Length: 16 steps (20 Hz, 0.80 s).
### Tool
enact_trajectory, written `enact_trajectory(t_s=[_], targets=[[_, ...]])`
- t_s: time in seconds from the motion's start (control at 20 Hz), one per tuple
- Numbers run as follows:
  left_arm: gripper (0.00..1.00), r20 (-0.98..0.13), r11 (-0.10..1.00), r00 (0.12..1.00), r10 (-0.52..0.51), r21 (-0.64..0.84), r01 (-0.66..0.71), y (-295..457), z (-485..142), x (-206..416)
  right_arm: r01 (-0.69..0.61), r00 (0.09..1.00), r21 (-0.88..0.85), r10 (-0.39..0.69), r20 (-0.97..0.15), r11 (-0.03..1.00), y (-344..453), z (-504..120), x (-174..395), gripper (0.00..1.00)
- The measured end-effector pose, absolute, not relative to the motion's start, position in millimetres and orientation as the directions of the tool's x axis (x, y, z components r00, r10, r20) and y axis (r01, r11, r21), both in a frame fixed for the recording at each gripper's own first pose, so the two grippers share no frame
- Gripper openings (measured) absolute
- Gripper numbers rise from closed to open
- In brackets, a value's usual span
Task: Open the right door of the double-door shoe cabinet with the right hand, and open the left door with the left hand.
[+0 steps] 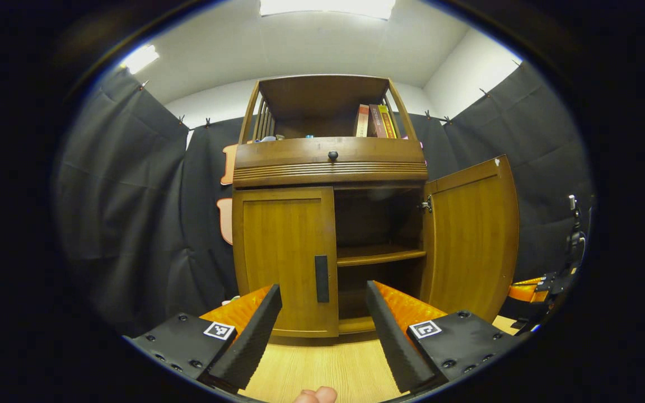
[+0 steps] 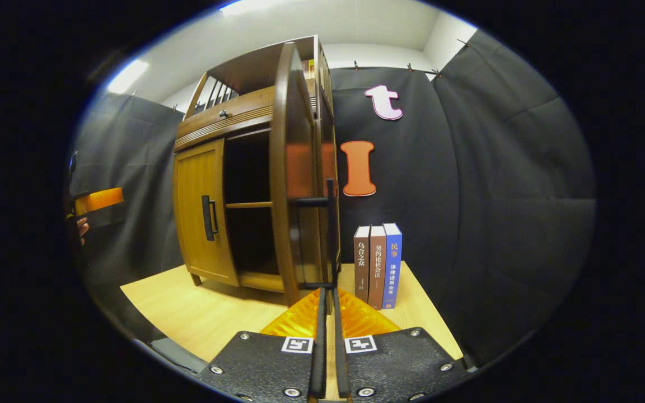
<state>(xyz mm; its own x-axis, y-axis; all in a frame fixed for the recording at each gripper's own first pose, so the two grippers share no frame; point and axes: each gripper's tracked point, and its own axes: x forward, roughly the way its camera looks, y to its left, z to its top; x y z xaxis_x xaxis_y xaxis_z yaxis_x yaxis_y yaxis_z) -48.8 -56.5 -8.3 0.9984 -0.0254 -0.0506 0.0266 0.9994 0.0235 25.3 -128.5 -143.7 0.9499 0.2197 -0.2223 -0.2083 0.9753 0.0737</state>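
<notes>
The wooden shoe cabinet [image 1: 328,168] stands on a light wooden table. Its left door [image 1: 280,257] is closed, with a dark upright handle [image 1: 321,278] near its inner edge. My left gripper [image 1: 322,290] is open, a short way in front of that handle and apart from it. The right door [image 1: 471,240] is swung wide open, baring an inner shelf [image 1: 378,254]. In the right gripper view this door [image 2: 291,184] is seen edge-on, and my right gripper [image 2: 328,294] is shut on the lower end of its handle [image 2: 330,224].
Three books [image 2: 378,266] stand upright on the table [image 2: 205,313] right of the open door. More books [image 1: 375,120] sit on the cabinet's top shelf above a drawer with a knob [image 1: 332,155]. Black cloth walls close in all around. A thumb [image 1: 316,395] shows below.
</notes>
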Motion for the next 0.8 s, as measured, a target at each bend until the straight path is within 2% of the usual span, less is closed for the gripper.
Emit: enact_trajectory(t_s=[0.4, 0.65, 0.8], targets=[[0.96, -0.057, 1.0, 0.998, -0.026, 0.0, 0.026, -39.0, -20.9, -16.1, -0.132, 0.963, 0.097, 0.151, -0.223, 0.986, -63.0, -123.5, -19.6, 0.06], [0.98, -0.062, 0.999, 0.998, -0.033, -0.022, 0.032, -23.5, -31.2, 8.3, -0.223, 0.952, 0.084, 0.236, -0.197, 0.971, -5.6, -108.6, -16.4, 0.08], [0.97, -0.067, 0.998, 0.997, -0.043, -0.04, 0.04, -14.3, -37.3, 34.4, -0.245, 0.953, 0.091, 0.257, -0.158, 0.965, 16.9, -97.1, -6.9, 0.51]])
